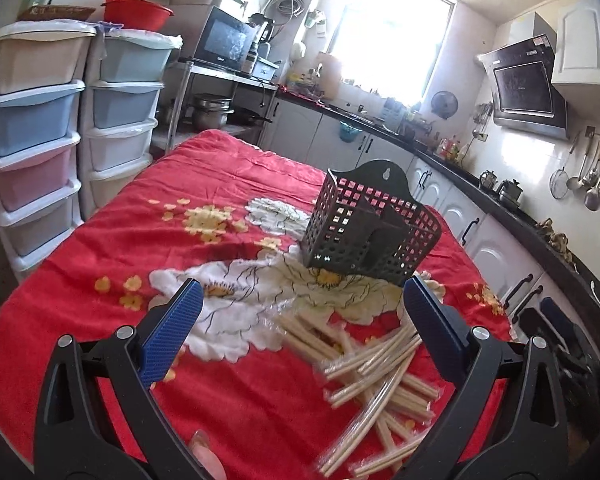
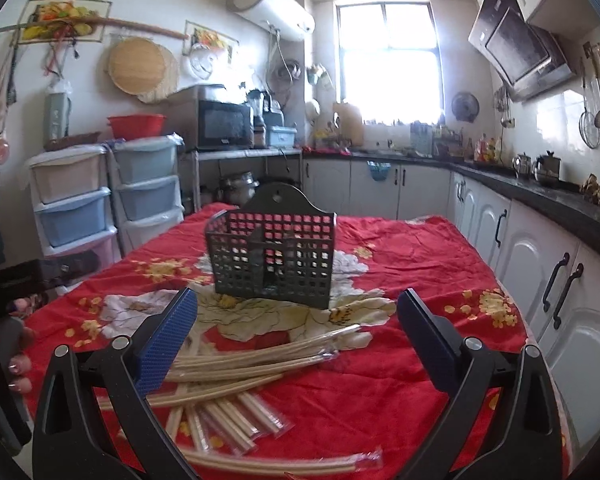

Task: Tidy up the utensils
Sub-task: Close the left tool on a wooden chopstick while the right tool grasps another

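A dark perforated utensil holder (image 1: 370,224) stands upright on the red floral cloth (image 1: 204,184); it also shows in the right wrist view (image 2: 272,258). Several wrapped pairs of wooden chopsticks (image 1: 376,380) lie in a loose pile in front of it, and show in the right wrist view (image 2: 252,368) too. My left gripper (image 1: 302,300) is open and empty, above the pile's near side. My right gripper (image 2: 298,308) is open and empty, held above the chopsticks and facing the holder.
Stacked plastic drawers (image 1: 40,120) stand left of the table. A kitchen counter with white cabinets (image 2: 540,248) runs along the right. A microwave (image 2: 224,124) sits on a shelf behind. The other gripper's black body (image 2: 8,280) shows at the left edge of the right wrist view.
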Available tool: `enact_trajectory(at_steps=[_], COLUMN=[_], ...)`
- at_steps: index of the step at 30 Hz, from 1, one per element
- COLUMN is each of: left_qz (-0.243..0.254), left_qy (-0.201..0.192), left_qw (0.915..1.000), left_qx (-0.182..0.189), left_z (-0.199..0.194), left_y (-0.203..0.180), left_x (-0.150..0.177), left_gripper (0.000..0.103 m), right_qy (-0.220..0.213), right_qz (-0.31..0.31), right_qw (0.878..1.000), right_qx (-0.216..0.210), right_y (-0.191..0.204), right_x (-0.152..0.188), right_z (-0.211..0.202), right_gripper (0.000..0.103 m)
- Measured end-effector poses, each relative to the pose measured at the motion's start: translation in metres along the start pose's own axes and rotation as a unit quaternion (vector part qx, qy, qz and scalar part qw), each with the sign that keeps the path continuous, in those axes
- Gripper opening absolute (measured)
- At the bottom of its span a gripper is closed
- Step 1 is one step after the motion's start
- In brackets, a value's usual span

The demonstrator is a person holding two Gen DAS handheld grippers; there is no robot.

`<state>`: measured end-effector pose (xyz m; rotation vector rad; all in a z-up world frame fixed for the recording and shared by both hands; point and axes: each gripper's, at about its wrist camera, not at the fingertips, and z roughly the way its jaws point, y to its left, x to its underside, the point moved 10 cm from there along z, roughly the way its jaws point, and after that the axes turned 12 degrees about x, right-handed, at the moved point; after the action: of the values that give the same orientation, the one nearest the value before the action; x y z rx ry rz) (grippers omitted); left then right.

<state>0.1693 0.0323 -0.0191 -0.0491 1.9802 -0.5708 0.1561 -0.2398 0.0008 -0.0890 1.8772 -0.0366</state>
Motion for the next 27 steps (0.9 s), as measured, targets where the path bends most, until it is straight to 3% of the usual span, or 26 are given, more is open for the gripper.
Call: enact_trajectory(at_steps=[7, 14, 18, 21, 27], left_qz=[0.008, -0.027, -0.057, -0.074, -0.117], left_qy=[0.028, 0.084, 0.122, 0.144, 0.192], left_qw=[0.9995, 0.9950, 0.9887, 0.9832, 0.9661], left_qx=[0.010, 0.047, 0.066, 0.085, 0.127], left_z=[0.018, 0.039, 0.049, 0.053, 0.061], left_y=[-0.001, 0.009, 0.015, 0.017, 0.016], left_x=[-0.010, 0.011, 0.032, 0.045, 0.073], left_gripper=[0.093, 0.089, 0.071, 0.065, 0.064], right_qy=[0.080, 0.140, 0.166, 0.186, 0.232], right_qz=[0.025, 0.045, 0.045, 0.042, 0.042], right_qw=[0.997, 0.989, 0.985, 0.982, 0.972], right_qx=[0.004, -0.001, -0.007, -0.011, -0.015], right_y=[-0.014, -0.023, -0.023, -0.022, -0.021], right_x=[0.001, 0.009, 0.017, 0.024, 0.042], right_z=[0.049, 0.083, 0.097, 0.107, 0.125], right_gripper=[0.097, 0.095, 0.081, 0.072, 0.062])
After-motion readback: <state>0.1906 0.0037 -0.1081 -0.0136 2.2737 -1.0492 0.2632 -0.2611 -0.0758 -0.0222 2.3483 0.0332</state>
